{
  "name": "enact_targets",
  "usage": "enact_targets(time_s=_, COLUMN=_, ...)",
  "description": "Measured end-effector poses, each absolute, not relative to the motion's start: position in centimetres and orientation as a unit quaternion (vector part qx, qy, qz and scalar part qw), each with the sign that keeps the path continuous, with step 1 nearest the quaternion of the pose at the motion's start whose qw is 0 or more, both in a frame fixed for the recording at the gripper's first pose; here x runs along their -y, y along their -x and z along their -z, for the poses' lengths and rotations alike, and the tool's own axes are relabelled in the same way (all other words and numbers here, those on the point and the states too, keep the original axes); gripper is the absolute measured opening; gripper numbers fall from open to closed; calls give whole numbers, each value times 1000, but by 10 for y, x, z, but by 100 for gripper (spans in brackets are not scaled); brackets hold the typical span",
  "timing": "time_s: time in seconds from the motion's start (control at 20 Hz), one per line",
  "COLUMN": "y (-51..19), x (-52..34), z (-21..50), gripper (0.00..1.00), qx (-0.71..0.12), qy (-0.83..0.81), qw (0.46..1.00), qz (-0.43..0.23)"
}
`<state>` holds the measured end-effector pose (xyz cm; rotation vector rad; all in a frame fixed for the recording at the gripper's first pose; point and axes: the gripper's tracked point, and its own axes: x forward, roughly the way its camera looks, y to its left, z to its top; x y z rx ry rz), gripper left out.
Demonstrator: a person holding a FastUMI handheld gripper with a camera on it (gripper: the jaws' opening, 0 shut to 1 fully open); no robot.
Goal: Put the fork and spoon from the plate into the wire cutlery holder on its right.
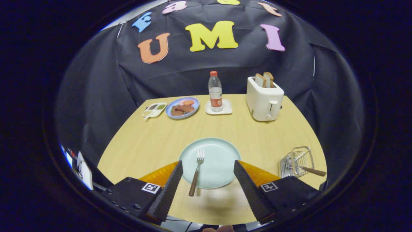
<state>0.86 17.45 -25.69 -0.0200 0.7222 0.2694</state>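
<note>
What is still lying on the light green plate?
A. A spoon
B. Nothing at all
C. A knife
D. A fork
D. A fork with a brown handle lies on the plate, between the open gripper fingers, its handle end sticking out over the plate's near rim. A brown-handled utensil already rests in the wire cutlery holder to the right.

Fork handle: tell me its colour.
Brown, like wood; the fork lies on the pale green plate, in the gripper view, between the open gripper fingers.
</note>
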Motion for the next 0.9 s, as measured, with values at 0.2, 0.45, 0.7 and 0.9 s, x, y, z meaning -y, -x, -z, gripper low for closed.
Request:
enact_targets(time_s=0.2, y=-15, x=-202, z=303, gripper=96, qx=-368, qy=24, qw=921, qz=-127)
enact_targets(time_s=0.45, y=-30, x=-217, z=351, gripper=97, qx=-383, qy=41, qw=916, qz=-112)
enact_targets(time_s=0.7, y=-39, x=-219, z=380, gripper=87, qx=-408, qy=25, qw=907, qz=-98)
enact_targets(time_s=0.9, y=-42, x=-220, z=395, gripper=61, qx=-428, qy=29, qw=898, qz=-96)
